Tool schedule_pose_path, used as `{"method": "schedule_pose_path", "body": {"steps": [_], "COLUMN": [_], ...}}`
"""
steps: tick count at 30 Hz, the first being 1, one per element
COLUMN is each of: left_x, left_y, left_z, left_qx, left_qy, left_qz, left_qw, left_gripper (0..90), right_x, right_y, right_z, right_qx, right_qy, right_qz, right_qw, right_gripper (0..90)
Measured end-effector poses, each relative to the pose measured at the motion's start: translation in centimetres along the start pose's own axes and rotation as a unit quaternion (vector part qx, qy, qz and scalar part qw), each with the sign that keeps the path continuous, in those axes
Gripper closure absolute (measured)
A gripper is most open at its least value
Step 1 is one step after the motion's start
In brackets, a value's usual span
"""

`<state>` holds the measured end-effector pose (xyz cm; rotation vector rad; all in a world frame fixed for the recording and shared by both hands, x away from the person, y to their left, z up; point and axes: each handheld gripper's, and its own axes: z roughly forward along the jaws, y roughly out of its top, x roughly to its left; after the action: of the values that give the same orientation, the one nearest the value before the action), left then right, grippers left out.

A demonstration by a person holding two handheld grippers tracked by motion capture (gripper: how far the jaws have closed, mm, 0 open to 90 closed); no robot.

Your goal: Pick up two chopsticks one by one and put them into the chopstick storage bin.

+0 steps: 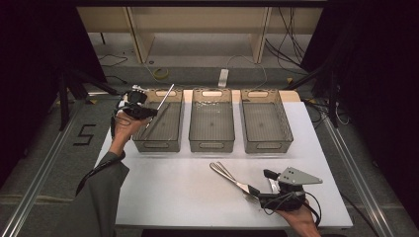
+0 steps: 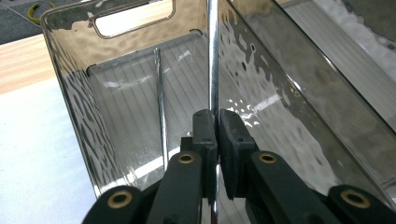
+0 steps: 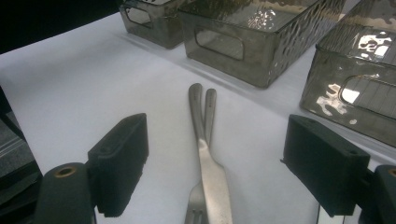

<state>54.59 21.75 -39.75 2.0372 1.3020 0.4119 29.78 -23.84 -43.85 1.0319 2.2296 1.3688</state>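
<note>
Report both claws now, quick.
Left claw: closed on a thin metal rod over the left bin.
Right claw: open, over the tongs.

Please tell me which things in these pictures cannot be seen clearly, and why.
- Thin metal rod held by the left gripper: in the left gripper view its top end is cut off by the upper edge, its lower end hidden behind the jaws.
- Flat metal utensils between the open jaws of the right gripper: in the right gripper view their near ends are cut off by the bottom edge; in the high view they are too small to identify.
</note>
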Motion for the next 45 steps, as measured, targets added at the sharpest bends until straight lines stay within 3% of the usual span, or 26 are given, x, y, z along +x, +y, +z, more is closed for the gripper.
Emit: {"method": "schedule_pose_path", "body": {"steps": [8,15,23,25,27,31,34,41,43,45], "left_x": [0.0,0.2,0.2,-0.1,-0.4,-1.3,-2.1,-2.7,-3.0,-3.4], "left_y": [-0.2,-0.9,-0.8,-0.8,-1.0,-1.8,-2.5,-4.2,-4.6,-5.1], "left_z": [0.4,1.2,0.8,0.4,0.0,-1.5,-2.4,-3.3,-3.6,-3.7], "left_qx": [0.012,0.018,0.016,0.013,0.009,-0.013,-0.023,-0.040,-0.045,-0.050], "left_qy": [0.009,0.015,0.009,0.000,-0.024,-0.051,-0.059,-0.080,-0.075,-0.086], "left_qz": [0.000,-0.014,-0.043,-0.047,-0.050,-0.051,-0.041,-0.045,-0.041,-0.035], "left_qw": [0.9999,0.9996,0.9989,0.9988,0.9984,0.9974,0.9971,0.9950,0.9953,0.9944], "left_gripper": [84.9,83.5,54.7,47.5,41.1,32.4,29.5,25.3,23.0,22.3], "right_x": [0.0,0.0,0.0,-0.1,-0.1,-0.2,-0.6,-1.5,-1.7,-1.9], "right_y": [0.0,0.0,0.0,0.0,0.0,0.1,0.2,0.4,0.4,0.4], "right_z": [0.0,0.0,0.0,0.0,0.0,-0.1,-0.1,0.0,0.1,0.1], "right_qx": [0.000,-0.002,-0.002,-0.001,-0.002,0.000,0.004,0.028,0.037,0.044], "right_qy": [0.000,0.000,0.003,0.002,0.002,0.001,-0.006,-0.029,-0.033,-0.036], "right_qz": [0.000,0.002,0.003,0.002,0.002,0.004,0.005,0.008,0.011,0.013], "right_qw": [1.0000,1.0000,1.0000,1.0000,1.0000,1.0000,1.0000,0.9991,0.9987,0.9983], "right_gripper": [23.0,22.9,22.8,22.8,22.7,22.5,22.8,22.9,22.9,22.9]}}
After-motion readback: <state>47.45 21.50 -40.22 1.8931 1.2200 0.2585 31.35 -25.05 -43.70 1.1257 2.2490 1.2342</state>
